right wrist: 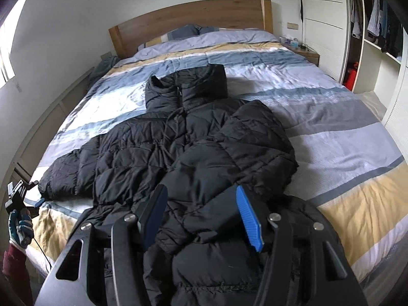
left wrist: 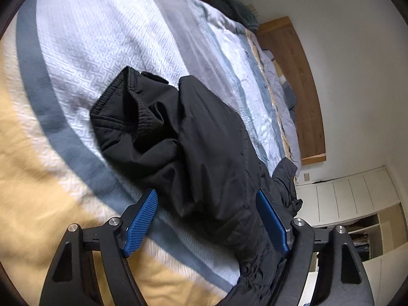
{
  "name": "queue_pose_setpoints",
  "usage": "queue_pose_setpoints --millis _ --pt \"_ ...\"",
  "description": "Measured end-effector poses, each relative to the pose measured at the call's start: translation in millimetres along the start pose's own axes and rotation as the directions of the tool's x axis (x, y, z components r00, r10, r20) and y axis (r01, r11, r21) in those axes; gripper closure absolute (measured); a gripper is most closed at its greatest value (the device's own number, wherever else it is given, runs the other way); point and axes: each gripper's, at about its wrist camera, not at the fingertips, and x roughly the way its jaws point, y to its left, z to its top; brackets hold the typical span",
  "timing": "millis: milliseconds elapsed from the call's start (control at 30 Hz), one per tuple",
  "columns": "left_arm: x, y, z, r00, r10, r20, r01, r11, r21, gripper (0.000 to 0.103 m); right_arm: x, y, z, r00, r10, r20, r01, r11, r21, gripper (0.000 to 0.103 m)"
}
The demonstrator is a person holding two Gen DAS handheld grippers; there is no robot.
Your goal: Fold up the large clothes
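Soft daylight from a window far left of the right gripper; blurred, bowed edges.

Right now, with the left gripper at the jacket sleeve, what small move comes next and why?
Probably close the left gripper on the sleeve. The cuff end lies between its open pads, while the right sleeve already lies folded across the jacket.

We see the left gripper w/ blue pads apart, the black jacket sleeve lying between them. Its cuff sits ahead of the claw, on the striped duvet.
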Motion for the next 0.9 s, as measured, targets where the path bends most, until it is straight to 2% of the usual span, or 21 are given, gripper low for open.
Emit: queue_pose_setpoints --millis 133,233,333,400,500,600,900 --pt "10.1 6.7 3.1 1.000 -0.007 -0.004 0.007 0.999 -0.043 0.029 1.5 -3.5 -1.1 1.000 -0.016 -0.006 0.016 1.000 0.000 0.048" --pt "16.1 13.4 4.7 1.000 -0.005 -0.007 0.004 0.996 -0.086 0.036 3.5 -5.8 -3.3 1.000 -0.024 -0.014 0.024 1.000 0.004 0.048" --pt "19.3 16.8 5.8 1.000 -0.017 -0.004 0.017 0.992 -0.122 0.053 3.7 -5.5 -5.1 0.999 -0.026 -0.019 0.026 1.000 0.004 0.048" --pt "19.6 17.3 6.2 1.000 -0.024 -0.003 0.023 0.990 -0.141 0.071 2.8 -5.7 -5.1 1.000 -0.026 -0.016 0.026 1.000 -0.001 0.048" --pt "14.2 12.9 4.4 0.999 -0.041 0.007 0.041 0.990 -0.134 0.086 -1.9 -7.8 -6.0 1.000 -0.021 -0.004 0.021 1.000 0.001 0.048" --pt "5.7 1.7 1.3 0.999 -0.031 0.017 0.032 0.996 -0.089 0.092 -8.9 -11.9 -7.6 1.000 -0.017 0.007 0.017 1.000 0.010 0.048" --pt "-17.1 -48.4 -10.7 0.999 -0.013 0.038 0.011 0.998 0.056 0.095 -41.9 -19.9 -10.4 0.998 -0.003 0.057 0.001 1.000 0.021 0.048"
